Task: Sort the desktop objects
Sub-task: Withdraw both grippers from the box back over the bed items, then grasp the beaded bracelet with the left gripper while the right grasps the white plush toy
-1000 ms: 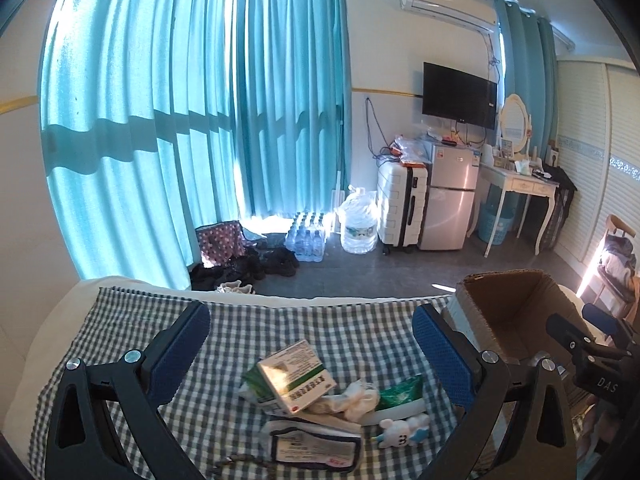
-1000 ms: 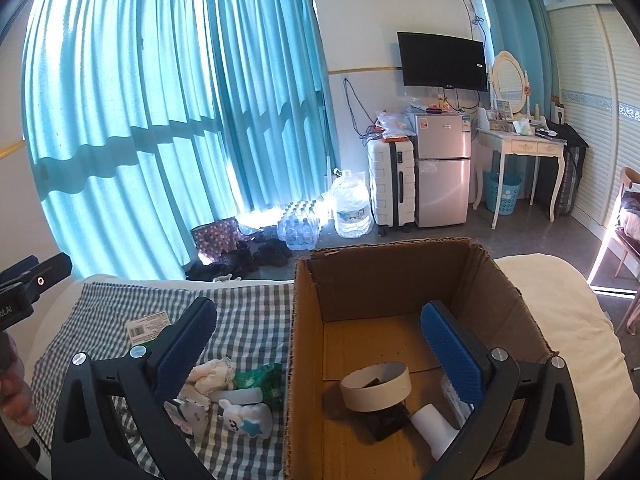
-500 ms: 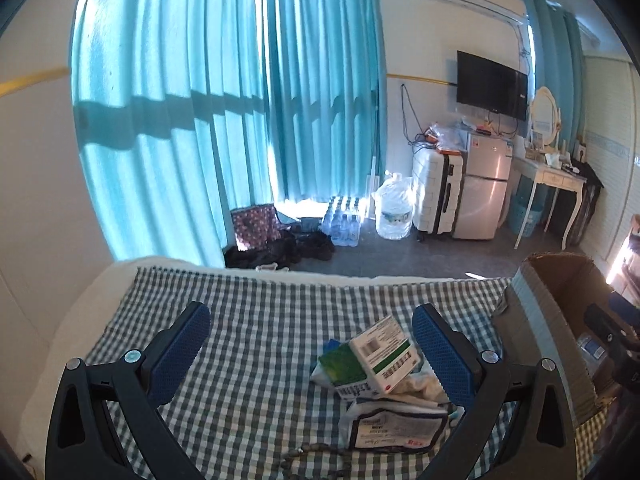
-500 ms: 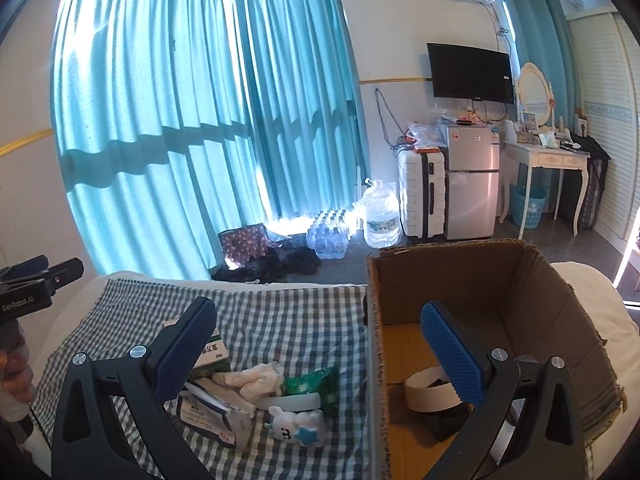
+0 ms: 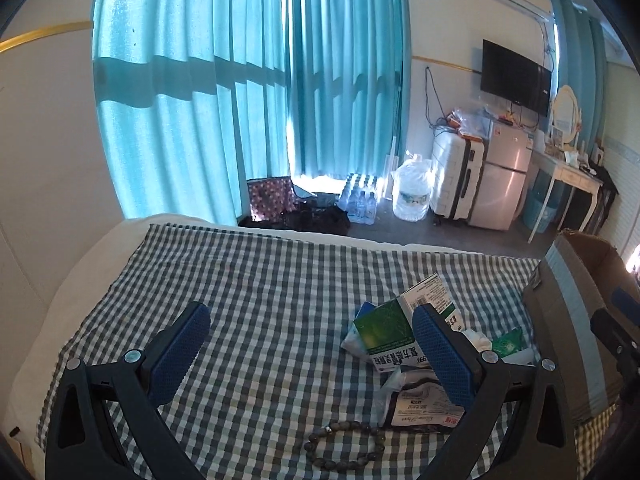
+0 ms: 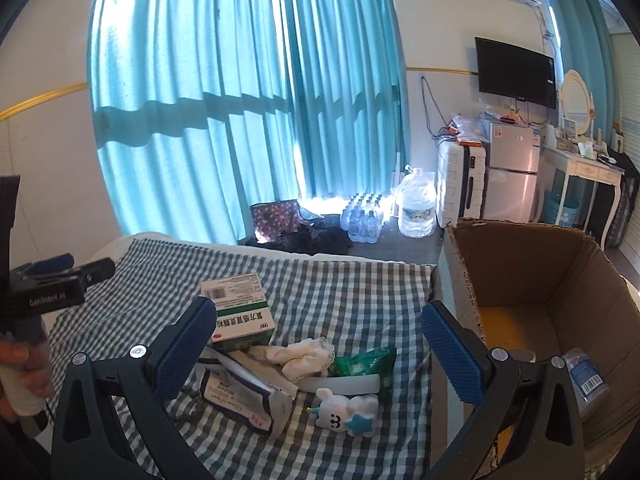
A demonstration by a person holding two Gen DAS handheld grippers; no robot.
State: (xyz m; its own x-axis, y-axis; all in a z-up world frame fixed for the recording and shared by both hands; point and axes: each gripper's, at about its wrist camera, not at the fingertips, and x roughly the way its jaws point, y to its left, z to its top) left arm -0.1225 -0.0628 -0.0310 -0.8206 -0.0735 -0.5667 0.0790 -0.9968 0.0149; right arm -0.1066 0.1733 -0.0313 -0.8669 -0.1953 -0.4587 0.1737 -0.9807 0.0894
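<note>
Left gripper [image 5: 310, 344]: jaws wide, holding nothing, above the checked cloth [image 5: 260, 300] on the bed. Right gripper [image 6: 320, 340]: jaws wide, empty, over the pile of items.

Landmark: green-and-white medicine box [image 6: 238, 312]. Just in front of it lie a white crumpled cloth [image 6: 304, 354] and a printed pouch [image 6: 240, 396]. Beyond the cloth, toward the cardboard box [image 6: 560, 280], lies a green packet [image 6: 368, 362], with a white toy figure [image 6: 346, 406] nearer the camera. A bead bracelet [image 5: 344, 446] lies in front of the pouch. The cardboard box stands open, well apart from the medicine box.
</note>
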